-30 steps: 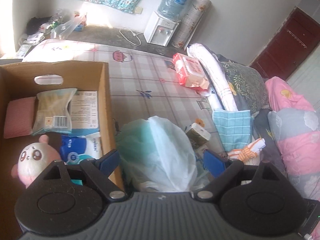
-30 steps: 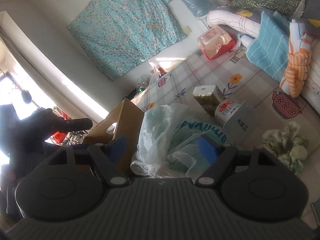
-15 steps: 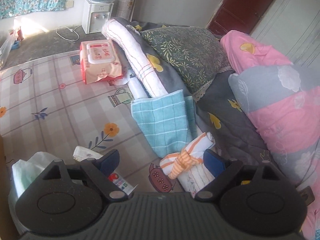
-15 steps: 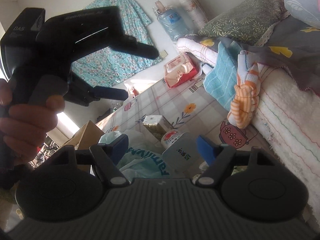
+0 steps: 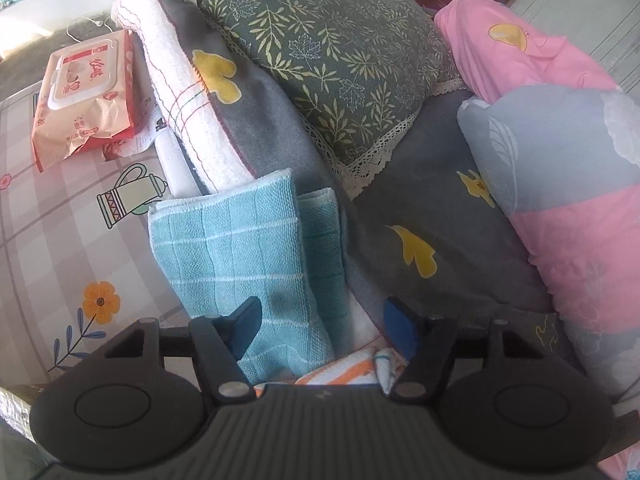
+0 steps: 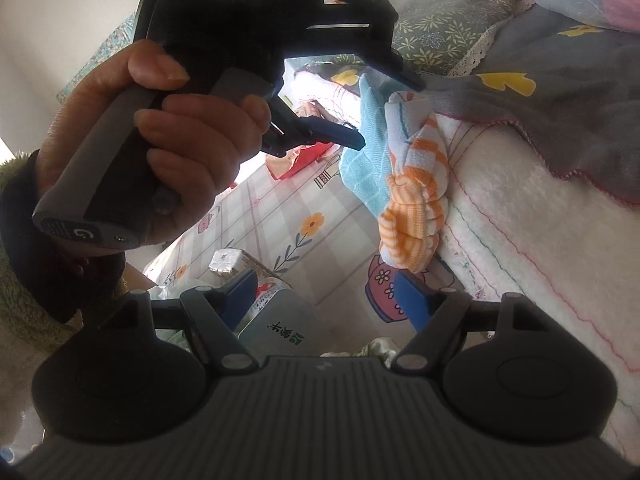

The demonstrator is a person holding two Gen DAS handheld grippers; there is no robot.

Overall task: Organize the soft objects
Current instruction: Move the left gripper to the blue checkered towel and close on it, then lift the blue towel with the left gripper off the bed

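While its jaws are closing, the left gripper is being held over the soft orange-and-white striped cloth, nothing gripped; the right gripper is being held open.

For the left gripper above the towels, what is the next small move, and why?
Probably lower the left gripper a little onto the orange-striped towel. Its jaws are closing, but the pads do not yet press on the towel, which lies just below, beside the blue towel.

A home bedroom: ahead of the claw, a green leaf-print pillow with lace trim and pink-and-grey quilt pile on a bed, whose checked sheet with flower and teapot prints lies to the left.
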